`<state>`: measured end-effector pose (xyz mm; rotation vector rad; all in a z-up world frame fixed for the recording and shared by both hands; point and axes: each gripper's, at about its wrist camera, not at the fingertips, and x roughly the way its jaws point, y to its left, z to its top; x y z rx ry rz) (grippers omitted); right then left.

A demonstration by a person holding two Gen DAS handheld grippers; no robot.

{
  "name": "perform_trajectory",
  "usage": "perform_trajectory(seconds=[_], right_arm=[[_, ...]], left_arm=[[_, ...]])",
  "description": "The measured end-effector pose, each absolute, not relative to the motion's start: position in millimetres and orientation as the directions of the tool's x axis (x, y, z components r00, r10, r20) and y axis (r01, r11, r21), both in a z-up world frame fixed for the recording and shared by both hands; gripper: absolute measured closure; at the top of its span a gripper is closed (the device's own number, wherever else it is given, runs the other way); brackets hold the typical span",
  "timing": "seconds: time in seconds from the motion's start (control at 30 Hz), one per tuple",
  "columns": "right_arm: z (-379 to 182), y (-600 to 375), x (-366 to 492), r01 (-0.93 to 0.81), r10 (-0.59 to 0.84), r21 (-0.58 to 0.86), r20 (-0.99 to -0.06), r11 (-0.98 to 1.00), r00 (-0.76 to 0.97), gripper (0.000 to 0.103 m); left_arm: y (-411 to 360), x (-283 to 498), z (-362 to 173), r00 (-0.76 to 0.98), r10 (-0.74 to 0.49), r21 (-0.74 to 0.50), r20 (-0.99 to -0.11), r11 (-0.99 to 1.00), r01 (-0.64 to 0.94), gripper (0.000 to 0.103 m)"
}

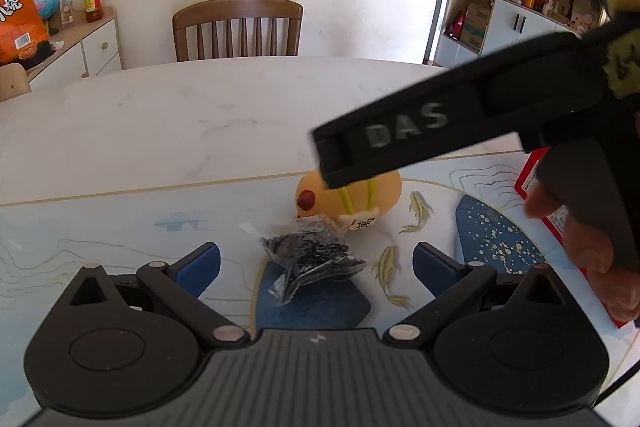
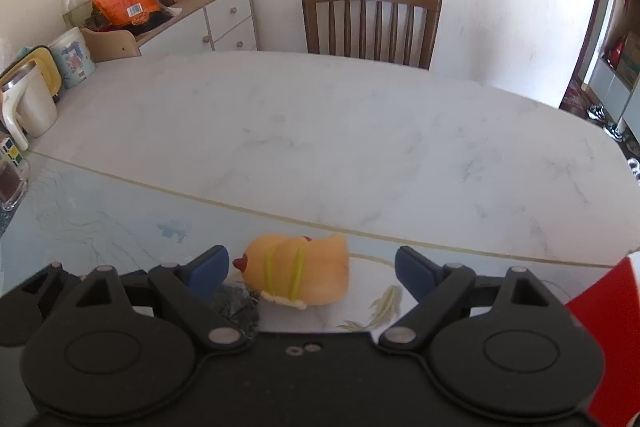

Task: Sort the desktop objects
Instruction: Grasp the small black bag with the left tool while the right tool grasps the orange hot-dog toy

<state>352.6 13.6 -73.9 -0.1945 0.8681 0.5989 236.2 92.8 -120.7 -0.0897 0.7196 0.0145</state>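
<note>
Both claws spread, nothing gripped. Left claw (image 1: 316, 267) sits over the dark plastic bag (image 1: 312, 259); right claw (image 2: 310, 273) faces the toy duck (image 2: 298, 273), both on the tabletop (image 2: 320, 131). Risks: bag touches duck, so either may drag its neighbour; claws could collide.
</note>
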Motion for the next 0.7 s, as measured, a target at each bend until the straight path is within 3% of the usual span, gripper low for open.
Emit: perform_trajectory(seconds=[0.5,0.57,0.7], right_arm=[[-99.2,34.2,372.9,-0.582,0.404,0.101,-0.812,0.807,0.420,0.014],[-101.5,35.6,373.9,-0.583,0.408,0.111,-0.817,0.805,0.408,0.017],[-103.5,38.2,375.0,-0.589,0.416,0.124,-0.821,0.799,0.391,0.022]], left_arm=[[95.7,251.5,-144.9,0.751,-0.005,-0.080,-0.660,0.995,-0.063,0.001],[95.7,251.6,-144.3,0.761,0.000,-0.077,-0.649,0.995,-0.065,0.004],[93.3,253.8,-145.0,0.760,-0.005,-0.071,-0.650,0.996,-0.054,0.021]])
